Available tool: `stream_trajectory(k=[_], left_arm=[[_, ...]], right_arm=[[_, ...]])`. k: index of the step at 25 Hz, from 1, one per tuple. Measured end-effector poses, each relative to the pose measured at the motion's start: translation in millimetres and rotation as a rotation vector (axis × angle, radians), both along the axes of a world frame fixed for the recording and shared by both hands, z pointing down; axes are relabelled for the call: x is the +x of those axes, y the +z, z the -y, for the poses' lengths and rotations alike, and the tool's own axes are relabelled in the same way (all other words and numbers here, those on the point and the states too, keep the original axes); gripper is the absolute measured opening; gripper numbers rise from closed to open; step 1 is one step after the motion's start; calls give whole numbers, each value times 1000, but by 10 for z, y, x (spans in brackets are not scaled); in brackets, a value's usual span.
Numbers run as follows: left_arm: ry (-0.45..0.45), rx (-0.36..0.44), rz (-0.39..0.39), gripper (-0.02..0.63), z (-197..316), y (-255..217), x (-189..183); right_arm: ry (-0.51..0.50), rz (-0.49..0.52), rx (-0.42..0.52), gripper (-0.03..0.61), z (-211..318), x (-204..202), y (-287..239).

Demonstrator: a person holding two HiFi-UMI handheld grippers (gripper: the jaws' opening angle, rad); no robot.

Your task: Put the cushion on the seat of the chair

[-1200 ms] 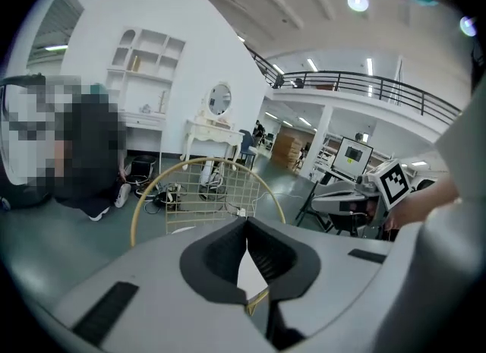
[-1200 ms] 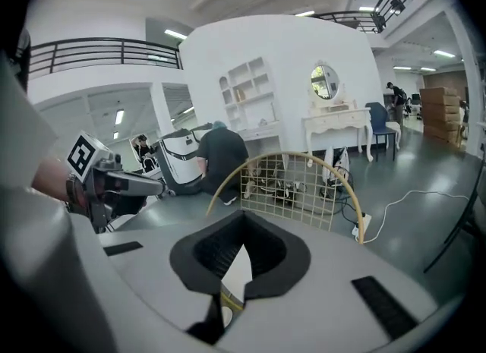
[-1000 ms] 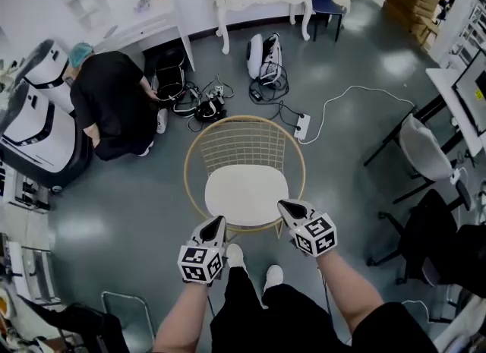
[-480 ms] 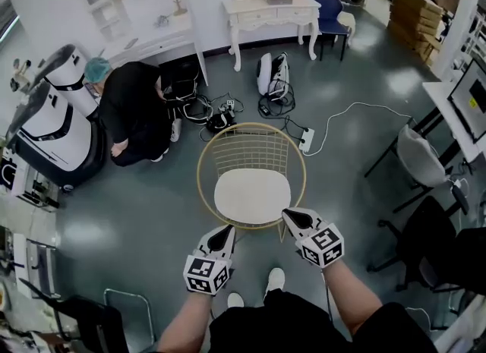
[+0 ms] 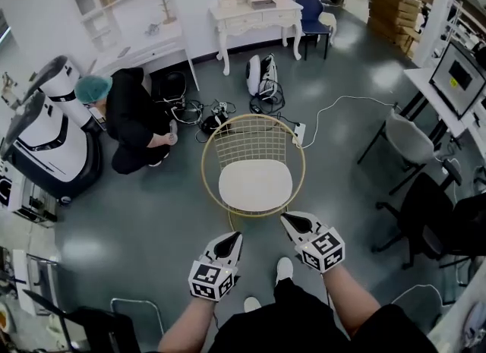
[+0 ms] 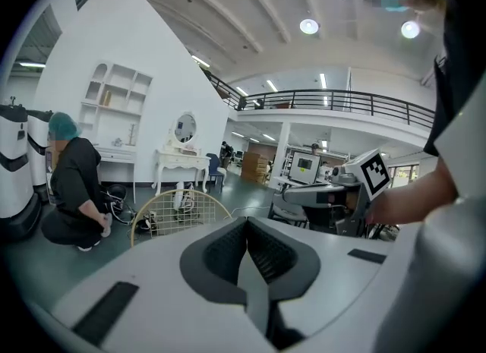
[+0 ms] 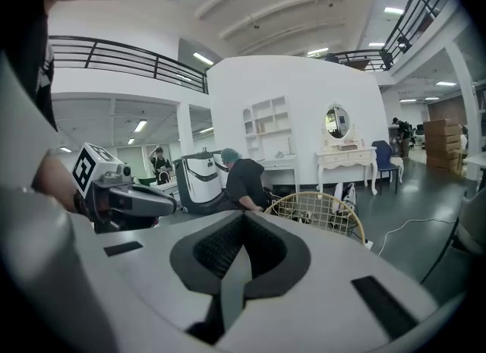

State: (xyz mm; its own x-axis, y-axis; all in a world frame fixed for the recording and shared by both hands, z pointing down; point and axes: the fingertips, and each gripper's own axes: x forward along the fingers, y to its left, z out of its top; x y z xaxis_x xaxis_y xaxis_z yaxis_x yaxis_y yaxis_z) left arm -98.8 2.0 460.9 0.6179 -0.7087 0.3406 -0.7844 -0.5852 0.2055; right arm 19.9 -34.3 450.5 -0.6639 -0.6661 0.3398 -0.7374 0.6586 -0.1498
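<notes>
Now that the white cushion [image 5: 255,184] lies flat on the seat of the gold wire chair [image 5: 250,140], covering the seat out to its front edge, both tools have come away from it. A second ago the left gripper [image 5: 230,239] and the right gripper [image 5: 293,222] had their tips right at the seat's front edge. In the head view they now hang clear of the chair, drawn back toward the person, with bare grey floor [image 5: 137,215] showing between them and the chair's rim. Each gripper view shows its two ribbed pads pressed together with nothing between them, so neither tool is carrying anything. The chair's wire back shows well beyond each pair of jaws. The cushion has not shifted on the seat across these moments; it sits square and nothing hangs over the rim. By that reading the placement is done and the hands are simply retreating. Past the chair's back edge, a person in dark clothes [image 5: 133,116] kneels on the floor beside a tangle of cables [image 5: 216,112], well apart from the cushion.
</notes>
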Motion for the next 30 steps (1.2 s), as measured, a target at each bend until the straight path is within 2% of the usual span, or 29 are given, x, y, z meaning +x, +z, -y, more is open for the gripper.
stream_trajectory(k=[9, 14, 30], left_arm=[[64, -25, -19, 17, -734, 173, -393], [76, -53, -24, 17, -1037, 289, -513], [93, -26, -38, 17, -1272, 147, -396]], right_arm=[[50, -15, -27, 12, -884, -416, 159], [71, -24, -46, 12, -1250, -514, 239], [78, -25, -11, 12, -1590, -499, 33]])
